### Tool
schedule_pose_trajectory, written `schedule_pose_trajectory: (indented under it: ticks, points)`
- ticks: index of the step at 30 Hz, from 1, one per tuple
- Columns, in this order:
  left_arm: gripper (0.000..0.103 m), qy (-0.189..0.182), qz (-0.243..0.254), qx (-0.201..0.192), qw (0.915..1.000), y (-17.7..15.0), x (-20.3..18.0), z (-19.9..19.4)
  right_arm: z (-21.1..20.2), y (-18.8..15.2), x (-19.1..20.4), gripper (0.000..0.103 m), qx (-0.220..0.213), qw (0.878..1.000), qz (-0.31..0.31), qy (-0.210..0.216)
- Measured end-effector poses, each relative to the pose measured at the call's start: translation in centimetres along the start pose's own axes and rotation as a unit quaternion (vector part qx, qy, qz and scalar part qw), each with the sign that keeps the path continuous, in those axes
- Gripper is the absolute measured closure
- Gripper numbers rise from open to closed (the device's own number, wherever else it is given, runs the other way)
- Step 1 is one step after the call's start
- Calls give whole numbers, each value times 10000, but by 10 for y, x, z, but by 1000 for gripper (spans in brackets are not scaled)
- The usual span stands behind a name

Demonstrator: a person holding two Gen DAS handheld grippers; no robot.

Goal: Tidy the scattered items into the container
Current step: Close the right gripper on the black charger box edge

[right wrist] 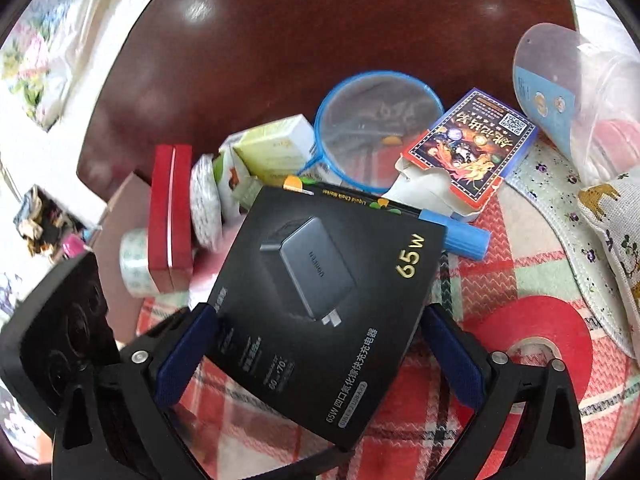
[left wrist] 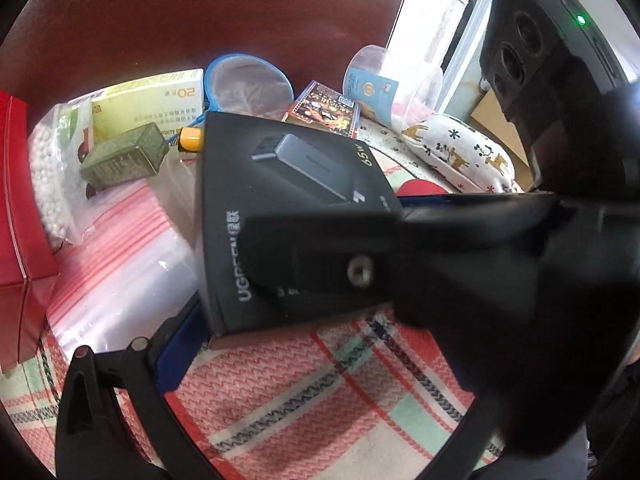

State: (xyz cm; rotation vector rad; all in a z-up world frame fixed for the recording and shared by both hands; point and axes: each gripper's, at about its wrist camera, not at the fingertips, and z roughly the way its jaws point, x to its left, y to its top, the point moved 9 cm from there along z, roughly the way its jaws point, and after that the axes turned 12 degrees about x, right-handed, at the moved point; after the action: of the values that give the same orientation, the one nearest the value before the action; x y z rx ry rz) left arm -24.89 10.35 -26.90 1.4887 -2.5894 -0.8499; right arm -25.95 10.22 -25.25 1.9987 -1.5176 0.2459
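Note:
A black 65W charger box (right wrist: 320,312) sits between the blue-padded fingers of my right gripper (right wrist: 320,344), which is shut on its two sides above the plaid cloth. The same box shows in the left wrist view (left wrist: 288,208), with the right gripper's black arm crossing in front of it. Of my left gripper I see only the left finger (left wrist: 176,356), at the box's lower left corner; its right finger is hidden, so its state is unclear. No container is clearly in view.
Scattered items lie on the plaid cloth (right wrist: 500,280): a red box (right wrist: 170,216), a bead bag (left wrist: 48,176), a green tin (left wrist: 124,156), a yellow-green box (left wrist: 148,100), a blue-rimmed sieve (right wrist: 378,128), a card pack (right wrist: 468,148), a blue marker (right wrist: 464,236), red tape (right wrist: 532,328) and zip bags (left wrist: 120,272).

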Motion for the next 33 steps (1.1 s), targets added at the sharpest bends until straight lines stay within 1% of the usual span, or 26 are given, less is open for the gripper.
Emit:
schedule_pose_trajectory:
  ticks: [2, 3, 5, 6, 7, 8, 9, 11, 13, 15, 17, 18, 19, 20, 21, 22, 24, 25, 26, 28, 29, 30, 31, 32, 33]
  points:
    - [1, -85, -78, 9, 9999, 0, 2, -2, -5, 0, -4, 17, -47, 9999, 98, 104]
    - [1, -97, -112, 27, 9999, 1, 2, -2, -7, -1, -6, 20, -46, 9998, 122, 144]
    - [8, 147, -121, 126, 9997, 0, 4, -1, -14, -1, -9, 32, -75, 9997, 156, 152]
    - [17, 345, -91, 171, 9992, 0, 3, -1, -17, -2, -11, 35, -100, 9998, 151, 117]
    - [27, 642, -45, 220, 9977, -2, 4, -1, -22, -2, -13, 41, -126, 9998, 153, 97]
    - [31, 832, -20, 258, 9962, -3, 5, -1, -26, -2, -15, 48, -160, 9997, 168, 83]
    - [37, 925, -16, 278, 9953, -4, 5, -1, -29, -3, -17, 51, -187, 9996, 189, 82]
    - [40, 848, -85, 304, 9959, -4, 5, 0, -35, -5, -21, 58, -210, 9995, 227, 88]
    - [41, 787, -115, 325, 9963, -4, 5, -1, -37, -8, -25, 60, -186, 9994, 269, 129]
    - [42, 692, -139, 400, 9967, -6, 4, -2, -37, -11, -27, 60, -109, 9993, 300, 177]
    - [33, 556, -113, 389, 9976, -4, 3, -4, -36, -12, -30, 60, -76, 9989, 368, 297]
    - [20, 496, -124, 372, 9980, -4, 4, -6, -35, -13, -31, 60, -35, 9984, 417, 371]
    - [8, 385, -127, 392, 9984, -3, 4, -6, -35, -14, -33, 58, -16, 9979, 472, 444]
    - [6, 271, -133, 426, 9986, -3, 4, -5, -33, -15, -35, 49, 8, 9974, 524, 498]
    - [5, 161, -159, 450, 9987, -2, 5, -4, -31, -17, -37, 43, 64, 9971, 553, 518]
    - [5, 75, -224, 518, 9984, -3, 8, -2, -27, -17, -37, 40, 123, 9967, 554, 574]
    - [4, -49, -378, 697, 9968, -3, 12, 8, -26, -16, -34, 38, 173, 9971, 458, 590]
    - [0, -94, -391, 682, 9969, -2, 10, 8, -25, -15, -32, 34, 215, 9973, 403, 581]
    - [1, -146, -388, 647, 9970, 0, 8, 8, -23, -14, -29, 29, 237, 9974, 346, 587]
    - [1, -209, -437, 626, 9969, 6, 5, 10, -17, -11, -20, 23, 352, 9971, 161, 651]
    - [1, -274, -462, 607, 9967, 7, 4, 9, -11, -11, -13, 19, 486, 9955, 87, 803]
    - [1, -426, -492, 564, 9963, 9, 1, 7, -6, -11, -8, 16, 603, 9935, 59, 959]
    - [1, -646, -514, 508, 9953, 11, -4, 4, -5, -11, -6, 15, 600, 9935, 6, 964]
    - [1, -780, -552, 471, 9943, 13, -6, 2, -6, -10, -4, 14, 526, 9942, -73, 938]
    - [1, -808, -542, 461, 9942, 13, -7, 0, -8, -9, -4, 14, 444, 9938, -49, 1018]
